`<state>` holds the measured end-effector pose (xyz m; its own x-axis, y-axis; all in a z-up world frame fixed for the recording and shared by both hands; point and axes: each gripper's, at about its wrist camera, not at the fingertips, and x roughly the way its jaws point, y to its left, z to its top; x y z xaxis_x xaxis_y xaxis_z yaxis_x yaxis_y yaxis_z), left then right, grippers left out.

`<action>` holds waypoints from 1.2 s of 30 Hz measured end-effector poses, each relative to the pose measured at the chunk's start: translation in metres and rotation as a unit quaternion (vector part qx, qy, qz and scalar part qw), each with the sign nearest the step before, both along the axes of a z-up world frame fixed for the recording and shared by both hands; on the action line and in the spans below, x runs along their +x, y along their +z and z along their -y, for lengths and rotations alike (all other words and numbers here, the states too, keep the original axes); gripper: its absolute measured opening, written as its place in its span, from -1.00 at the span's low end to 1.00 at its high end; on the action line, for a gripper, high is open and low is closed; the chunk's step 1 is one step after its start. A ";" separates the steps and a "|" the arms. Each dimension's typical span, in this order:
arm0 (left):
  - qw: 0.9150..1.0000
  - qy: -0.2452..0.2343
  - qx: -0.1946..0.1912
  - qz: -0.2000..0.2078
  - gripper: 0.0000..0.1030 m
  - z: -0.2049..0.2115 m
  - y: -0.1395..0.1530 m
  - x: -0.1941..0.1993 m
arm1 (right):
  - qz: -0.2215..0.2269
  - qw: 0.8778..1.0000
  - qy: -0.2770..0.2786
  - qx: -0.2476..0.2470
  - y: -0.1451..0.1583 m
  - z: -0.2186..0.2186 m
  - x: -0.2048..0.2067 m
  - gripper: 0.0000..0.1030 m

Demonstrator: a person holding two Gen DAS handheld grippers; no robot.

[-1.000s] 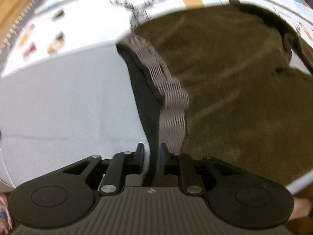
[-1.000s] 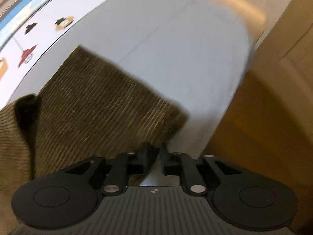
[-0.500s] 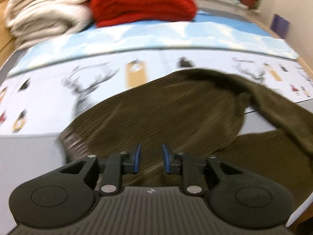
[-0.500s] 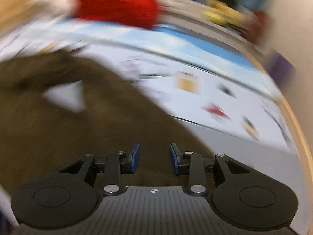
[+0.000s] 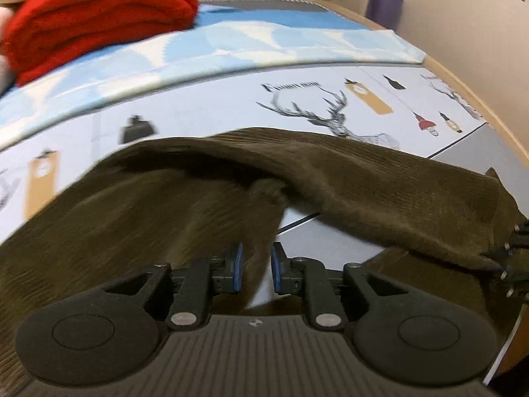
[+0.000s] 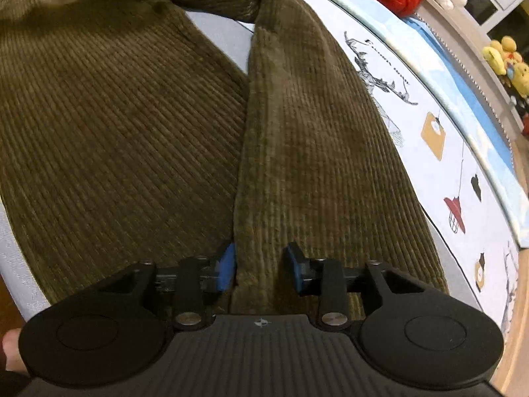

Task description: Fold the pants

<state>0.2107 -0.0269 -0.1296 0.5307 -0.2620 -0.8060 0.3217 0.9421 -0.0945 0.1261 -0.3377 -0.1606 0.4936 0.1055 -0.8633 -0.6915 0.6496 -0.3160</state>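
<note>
- Both tools have let go since a second ago: left gripper and right gripper are released, jaws apart.
- Olive-brown corduroy pants lie spread on the grey printed bedsheet.

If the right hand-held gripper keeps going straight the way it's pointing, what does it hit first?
Most likely the olive corduroy pants. The right hand-held gripper is open, with the inner edge of one pant leg lying between its fingers, so it would meet that cloth almost at once. Exact depth is hard to judge through the fisheye.
</note>
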 end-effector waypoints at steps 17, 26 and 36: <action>0.980 -0.195 -0.037 -0.008 -0.87 0.007 0.002 0.017 | 0.233 0.884 -0.349 0.208 0.200 0.119 0.185 -0.85; 0.968 -0.224 -0.104 -0.052 -0.09 -0.033 0.007 -0.006 | 0.156 0.769 -0.561 0.264 0.071 0.143 0.188 -0.11; 0.960 0.281 -0.006 -0.006 0.20 -0.249 0.005 0.028 | 0.046 0.680 -0.641 0.353 -0.034 0.178 0.178 -0.10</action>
<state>0.2383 0.2218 -0.1243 0.5819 0.0533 -0.8115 -0.2372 0.9656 -0.1067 0.3037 -0.5158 -0.1943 0.6195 -0.0901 -0.7798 0.5873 0.7123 0.3843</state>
